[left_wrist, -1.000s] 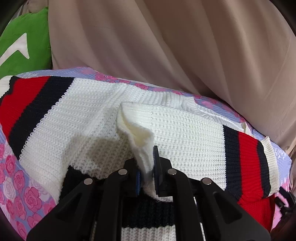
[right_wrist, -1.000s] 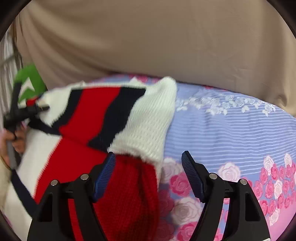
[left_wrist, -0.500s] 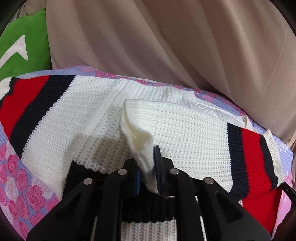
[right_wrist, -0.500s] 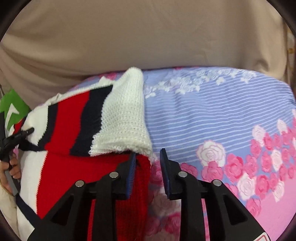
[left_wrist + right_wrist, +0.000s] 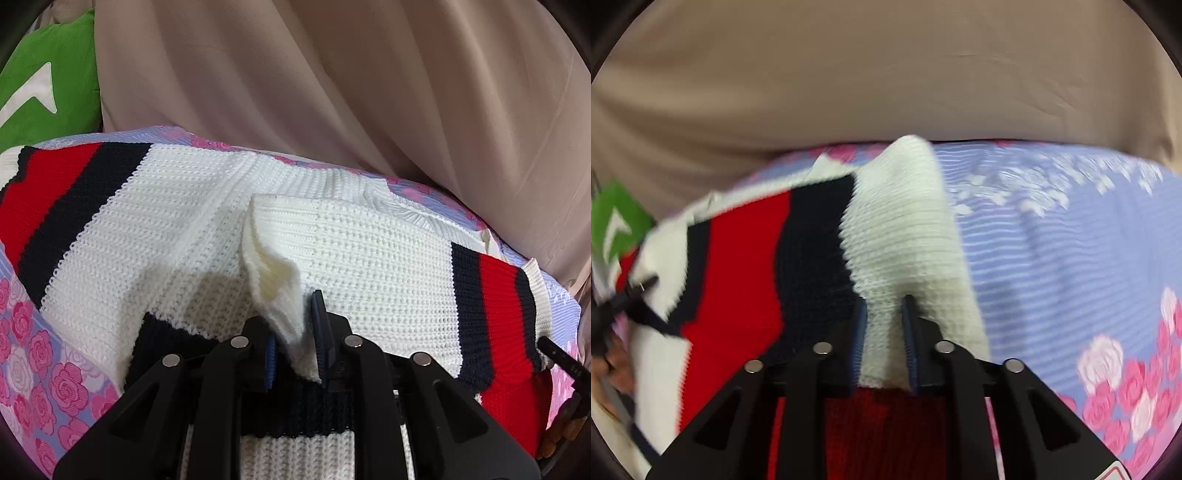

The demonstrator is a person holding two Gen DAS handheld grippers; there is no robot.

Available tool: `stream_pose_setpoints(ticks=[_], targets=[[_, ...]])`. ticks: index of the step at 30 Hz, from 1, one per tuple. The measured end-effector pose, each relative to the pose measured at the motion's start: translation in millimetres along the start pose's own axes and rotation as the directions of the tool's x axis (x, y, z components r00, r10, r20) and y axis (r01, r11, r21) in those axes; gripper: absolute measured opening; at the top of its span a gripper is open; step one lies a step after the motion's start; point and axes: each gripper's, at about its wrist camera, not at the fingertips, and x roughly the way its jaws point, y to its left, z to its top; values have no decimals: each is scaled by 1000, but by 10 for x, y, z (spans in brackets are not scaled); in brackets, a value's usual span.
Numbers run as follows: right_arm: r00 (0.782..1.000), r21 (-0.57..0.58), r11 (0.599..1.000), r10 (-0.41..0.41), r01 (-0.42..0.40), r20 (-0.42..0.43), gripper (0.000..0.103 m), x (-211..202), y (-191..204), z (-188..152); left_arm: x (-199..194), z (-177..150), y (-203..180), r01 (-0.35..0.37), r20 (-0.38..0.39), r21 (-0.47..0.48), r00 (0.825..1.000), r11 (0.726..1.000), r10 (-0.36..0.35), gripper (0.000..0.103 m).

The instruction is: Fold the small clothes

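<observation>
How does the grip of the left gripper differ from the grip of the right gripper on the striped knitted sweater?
The left gripper pinches a loose, upright white fold of the white, red and navy striped knitted sweater; the right gripper clamps a white ribbed edge beside the navy stripe. The left gripper's jaws have been opening slightly; the right's have just been closing. The left view is sharp, the right blurred. Both sit over the floral bedsheet.

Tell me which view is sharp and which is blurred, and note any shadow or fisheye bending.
Left wrist view: sharp; knit stitches on the sweater read clearly, with a grey shadow ahead of the left gripper. Right wrist view: motion-blurred, stripes smeared. Both views curve the bedsheet edge and darken at the corners.
</observation>
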Motion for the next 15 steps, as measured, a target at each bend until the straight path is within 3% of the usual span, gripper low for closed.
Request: stream_pose_setpoints(ticks=[2,3,5,7,9,10,12,15], targets=[[999,-55,998,-1,4,51,28,-124,89,-14,-2,-6,-1,1,2,-3,1000,1000,-1,17],[998,-87,995,-39,43,50,39,-73,119,-37,-7,-11,7,5,2,-5,1000,1000,-5,17],[997,-98,992,-75,75,2,39,139,92,-105,-59,-12,73,30,20,-43,999,999,-29,22],[997,-106,991,-73,76,25,42,53,134,-84,-175,-7,201,23,48,-97,999,995,-18,31],[996,-126,989,-78,81,34,43,78,173,-134,-379,38,413,8,94,-155,996,988,7,47],[996,-132,988,-75,80,41,47,61,190,-138,-509,80,570,-19,116,-185,992,983,41,53],[998,-135,989,-55,60,44,51,72,208,-155,-699,154,861,-70,147,-230,983,971,106,74],[999,-120,992,-26,32,44,53,56,172,-166,-919,310,1485,-178,162,-320,957,930,239,82]])
